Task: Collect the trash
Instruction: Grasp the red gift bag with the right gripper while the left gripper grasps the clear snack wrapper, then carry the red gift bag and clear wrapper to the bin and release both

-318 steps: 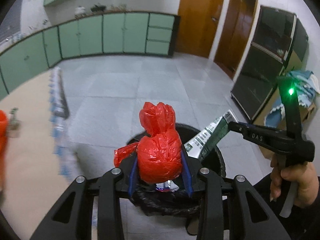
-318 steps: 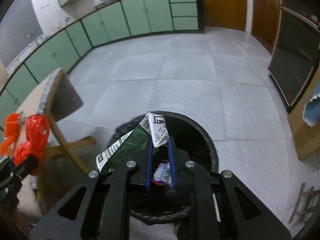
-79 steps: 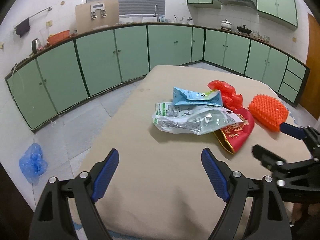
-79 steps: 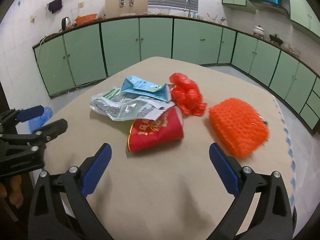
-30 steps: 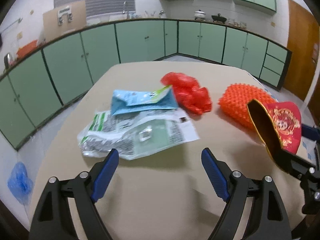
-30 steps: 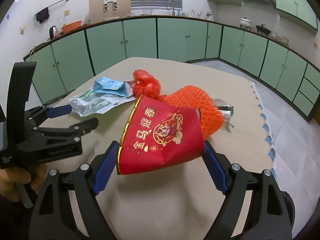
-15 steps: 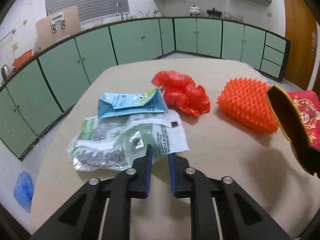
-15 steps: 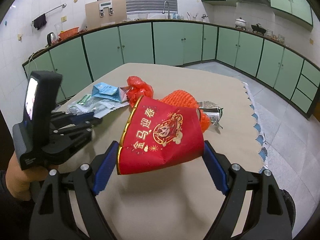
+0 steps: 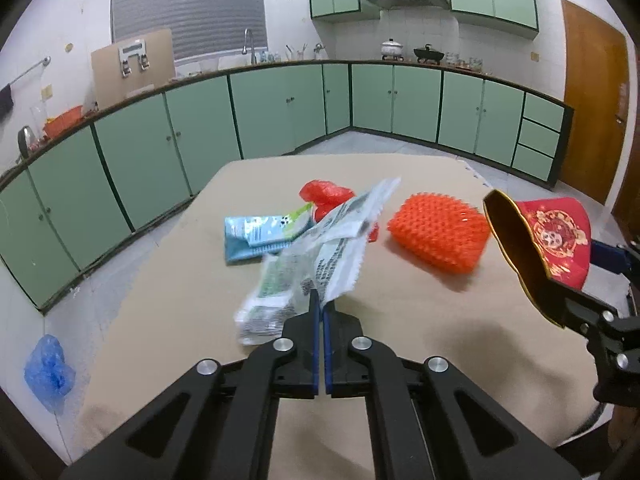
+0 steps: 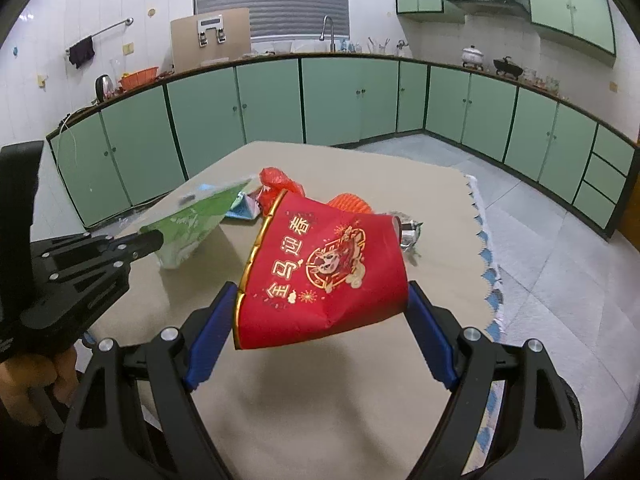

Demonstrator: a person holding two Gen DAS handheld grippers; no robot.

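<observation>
Two claws, each loaded with one piece of rubbish, both held clear above the bench (image 9: 400, 320). Left claw (image 9: 321, 312): jaws pressed fully together, pinching the near edge of a crinkled green-and-white wrapper (image 9: 316, 256), which hangs free of the bench and tilts upward away from the claw; an edge grip suits so thin and limp a film. Right claw (image 10: 320, 312): jaws standing wide, pressed against either side of a squashed red paper cup (image 10: 324, 268) with a gold rim and gold lettering, mouth turned to the left; the breadth of the cup accounts for the wide stance. Remaining on the bench, well beyond both claws: one flattened light-blue carton (image 9: 260, 234); one crumpled red plastic bag (image 9: 328, 196), just behind the carton; one orange spiky brush (image 9: 440, 232), to the right of the bag; and one small crumpled silvery scrap (image 10: 410, 232), seen only from the right wrist, near the scalloped edge of the bench cloth. No bin shows in either view. Judgement: both pieces appear lifted for carrying off to a bin, with four items left to collect.
</observation>
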